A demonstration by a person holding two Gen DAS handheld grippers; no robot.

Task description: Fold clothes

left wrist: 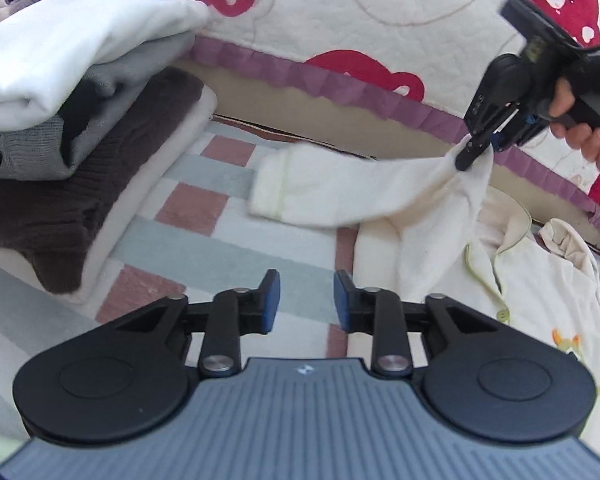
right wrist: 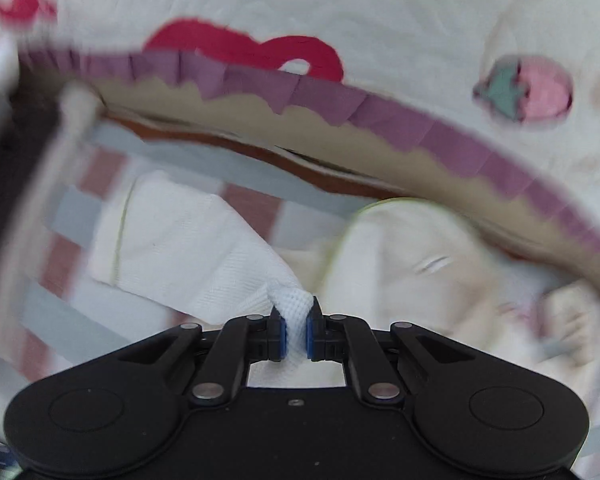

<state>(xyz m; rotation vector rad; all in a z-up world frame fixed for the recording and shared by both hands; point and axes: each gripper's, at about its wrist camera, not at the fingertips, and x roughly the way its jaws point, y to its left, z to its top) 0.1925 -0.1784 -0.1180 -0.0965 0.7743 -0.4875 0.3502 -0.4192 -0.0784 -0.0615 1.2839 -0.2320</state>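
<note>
A cream baby garment [left wrist: 520,280] with a green-trimmed collar lies on the checked bed cover at the right. Its white sleeve [left wrist: 340,188] is lifted off the bed; my right gripper [left wrist: 470,156], held in a person's hand, is shut on the sleeve's fabric. In the right wrist view the pinched white knit [right wrist: 296,316] fills the gap of the right gripper [right wrist: 296,338], and the cuff [right wrist: 112,236] hangs to the left. My left gripper [left wrist: 306,300] hovers low over the cover beside the garment's left edge, open, with nothing between its blue pads.
A stack of folded clothes [left wrist: 60,120] sits at the left: white on top, grey knit, dark brown below. A quilt [left wrist: 340,20] with red bear prints and a purple frill rises behind. The checked cover [left wrist: 204,200] lies bare between stack and garment.
</note>
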